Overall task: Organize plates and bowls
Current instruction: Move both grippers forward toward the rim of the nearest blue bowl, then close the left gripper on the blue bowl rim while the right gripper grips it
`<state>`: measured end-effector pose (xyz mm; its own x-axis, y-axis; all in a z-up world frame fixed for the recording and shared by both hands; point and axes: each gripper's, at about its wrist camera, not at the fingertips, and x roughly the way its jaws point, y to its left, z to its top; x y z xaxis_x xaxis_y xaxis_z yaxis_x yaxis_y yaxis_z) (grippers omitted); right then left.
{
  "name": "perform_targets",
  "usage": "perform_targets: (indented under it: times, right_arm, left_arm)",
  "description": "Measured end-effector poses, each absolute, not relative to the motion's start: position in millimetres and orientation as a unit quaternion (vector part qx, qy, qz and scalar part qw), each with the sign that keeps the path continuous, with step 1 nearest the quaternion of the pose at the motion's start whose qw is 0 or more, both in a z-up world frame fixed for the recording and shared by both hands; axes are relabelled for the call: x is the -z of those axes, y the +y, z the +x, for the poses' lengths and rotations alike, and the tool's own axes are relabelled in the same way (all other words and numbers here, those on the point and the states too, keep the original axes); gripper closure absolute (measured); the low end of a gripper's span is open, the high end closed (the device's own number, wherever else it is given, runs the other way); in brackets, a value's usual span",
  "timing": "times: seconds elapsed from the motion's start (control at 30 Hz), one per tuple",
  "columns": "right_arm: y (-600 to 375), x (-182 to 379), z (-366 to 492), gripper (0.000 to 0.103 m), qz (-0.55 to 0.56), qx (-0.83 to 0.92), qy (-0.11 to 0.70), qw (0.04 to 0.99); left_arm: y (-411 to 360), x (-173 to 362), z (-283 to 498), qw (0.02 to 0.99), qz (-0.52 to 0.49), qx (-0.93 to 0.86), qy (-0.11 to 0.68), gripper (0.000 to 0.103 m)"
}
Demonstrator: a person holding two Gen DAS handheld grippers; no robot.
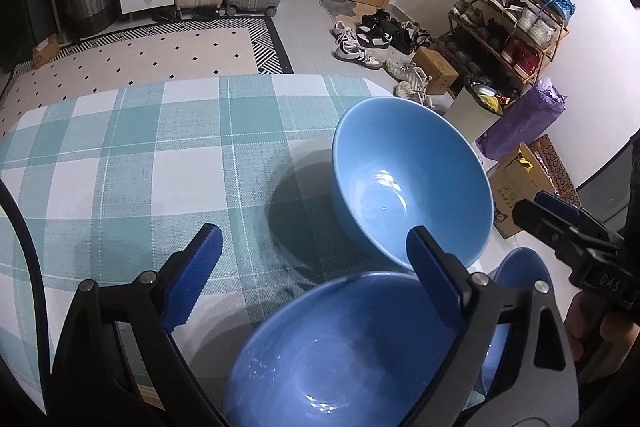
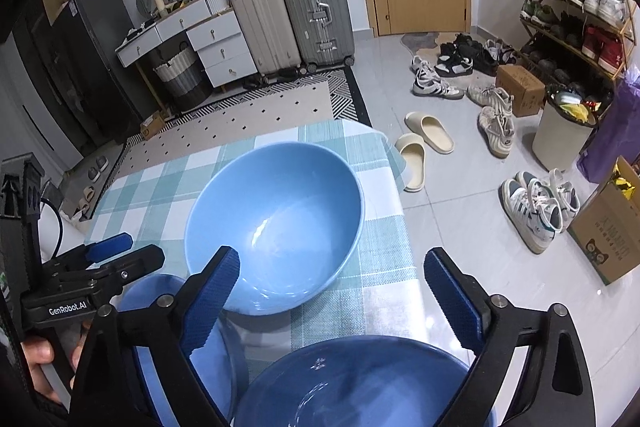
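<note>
Three light blue bowls stand on a table with a teal and white checked cloth. The far bowl sits near the cloth's right edge. My left gripper hovers open above a nearer bowl, which shows in the right wrist view as the bowl partly hidden behind a finger. My right gripper is open above the third bowl. Neither gripper has anything pressed between its blue pads. Each gripper shows in the other's view: the right gripper and the left gripper.
The table's right edge drops to a tiled floor strewn with shoes and slippers. A shoe rack, a white bin and cardboard boxes stand at the right. Suitcases and drawers line the far wall.
</note>
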<state>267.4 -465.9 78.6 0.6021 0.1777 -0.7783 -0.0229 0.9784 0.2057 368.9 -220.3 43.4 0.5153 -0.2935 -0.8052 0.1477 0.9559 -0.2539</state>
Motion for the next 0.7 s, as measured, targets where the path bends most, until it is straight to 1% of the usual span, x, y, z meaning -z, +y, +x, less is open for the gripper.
perform_targets:
  times: [0.13,0.23,0.33,0.4,0.43,0.47,0.5,0.57,0.7]
  right_arm:
    - [-465.3,-70.5,270.9,0.010,0.081,-0.058,0.449,0.888]
    - [-467.4,-63.5,275.8,0.019,0.089,-0.058,0.459,0.882]
    - [-469.6,-57.6,280.5,0.023,0.096,-0.059,0.466,0.877]
    - [-469.8,-53.7,283.1,0.027,0.096,-0.058,0.470,0.876]
    - [-469.7,-51.7,284.2,0.028,0.096,-0.060,0.472,0.874]
    - [-469.4,-49.7,285.1,0.030,0.096,-0.061,0.473,0.873]
    - [-469.1,-48.4,286.1,0.034,0.096,-0.062,0.474,0.873]
    - [-468.0,-45.2,287.9,0.038,0.094,-0.065,0.476,0.872]
    - [-466.7,-41.5,290.6,0.049,0.093,-0.068,0.477,0.871]
  left_arm:
    - [-226.1,-33.7,376.5,0.864,-0.073,0.126,0.481,0.013]
    - [-231.2,-24.8,383.3,0.861,-0.071,0.127,0.488,0.018]
    - [-234.9,-18.4,386.7,0.859,-0.069,0.130,0.491,0.023]
    - [-237.7,-13.8,389.7,0.856,-0.067,0.133,0.495,0.025]
    - [-239.6,-11.5,391.5,0.856,-0.066,0.134,0.495,0.027]
    - [-239.5,-10.8,391.0,0.856,-0.065,0.135,0.495,0.031]
    - [-239.6,-9.6,391.7,0.856,-0.065,0.135,0.495,0.033]
    - [-240.4,-8.4,393.2,0.855,-0.065,0.135,0.496,0.036]
    - [-242.2,-6.4,395.8,0.855,-0.065,0.137,0.496,0.041]
